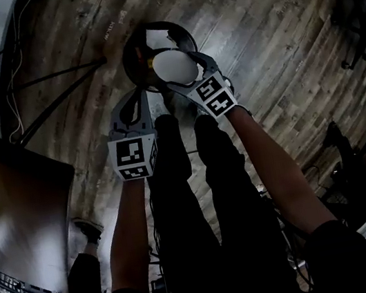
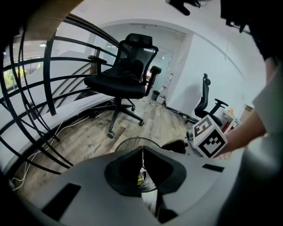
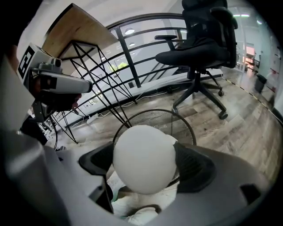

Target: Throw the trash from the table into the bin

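Observation:
A black wire-mesh bin (image 1: 131,61) stands on the wooden floor straight below me. My right gripper (image 1: 178,71) is shut on a smooth white round thing (image 1: 174,66), held directly over the bin's mouth. In the right gripper view the white round thing (image 3: 143,158) fills the gap between the jaws of the right gripper (image 3: 143,170), with the bin (image 3: 177,121) behind it and crumpled white trash (image 3: 141,212) beneath. My left gripper (image 1: 140,92) hovers at the bin's near rim. The left gripper (image 2: 142,164) is shut and empty, with the bin's rim (image 2: 128,141) and a yellow scrap (image 2: 140,178) below its jaws.
A wooden-topped table (image 1: 11,207) on black legs is at the left. A black office chair (image 2: 128,75) stands beyond the bin, also visible as the office chair (image 3: 199,48) at upper right. A curved black railing (image 2: 48,88) and floor cables run behind. My own legs (image 1: 199,195) stand just short of the bin.

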The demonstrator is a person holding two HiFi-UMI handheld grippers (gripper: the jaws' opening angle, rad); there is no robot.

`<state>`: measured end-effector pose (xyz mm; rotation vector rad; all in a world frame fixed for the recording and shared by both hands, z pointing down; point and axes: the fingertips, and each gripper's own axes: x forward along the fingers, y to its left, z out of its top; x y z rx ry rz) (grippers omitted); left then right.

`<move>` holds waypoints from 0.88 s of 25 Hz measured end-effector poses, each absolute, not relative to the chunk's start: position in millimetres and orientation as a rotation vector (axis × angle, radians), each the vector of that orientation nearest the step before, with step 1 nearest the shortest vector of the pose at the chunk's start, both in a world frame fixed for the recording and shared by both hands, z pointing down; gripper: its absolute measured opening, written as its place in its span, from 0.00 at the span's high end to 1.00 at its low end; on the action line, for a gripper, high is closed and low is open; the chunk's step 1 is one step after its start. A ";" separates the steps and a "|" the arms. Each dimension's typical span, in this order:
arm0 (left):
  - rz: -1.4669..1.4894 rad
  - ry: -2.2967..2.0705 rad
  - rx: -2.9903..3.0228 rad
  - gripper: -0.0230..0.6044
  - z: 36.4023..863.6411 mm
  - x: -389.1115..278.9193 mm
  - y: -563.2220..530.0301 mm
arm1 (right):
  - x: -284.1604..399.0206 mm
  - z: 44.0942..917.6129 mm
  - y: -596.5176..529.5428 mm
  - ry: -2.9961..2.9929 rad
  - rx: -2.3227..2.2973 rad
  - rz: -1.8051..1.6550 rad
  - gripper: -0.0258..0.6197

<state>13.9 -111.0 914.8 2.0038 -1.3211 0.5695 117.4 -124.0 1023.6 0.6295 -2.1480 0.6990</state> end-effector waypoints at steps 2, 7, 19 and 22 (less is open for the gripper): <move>0.574 -1.318 1.994 0.94 921.3 12.3 -108.5 | 117.1 1033.8 -122.2 -2.134 0.623 0.704 0.27; 0.576 -1.316 1.993 0.94 925.6 7.3 -110.4 | 115.6 1048.4 -123.1 -2.111 0.618 0.712 0.27; 0.571 -1.303 2.020 0.94 878.2 14.3 -118.8 | 121.5 1001.0 -122.5 -2.100 0.602 0.757 0.27; 0.553 -1.295 2.030 0.94 847.8 18.6 -124.3 | 123.6 967.8 -126.9 -2.109 0.611 0.771 0.39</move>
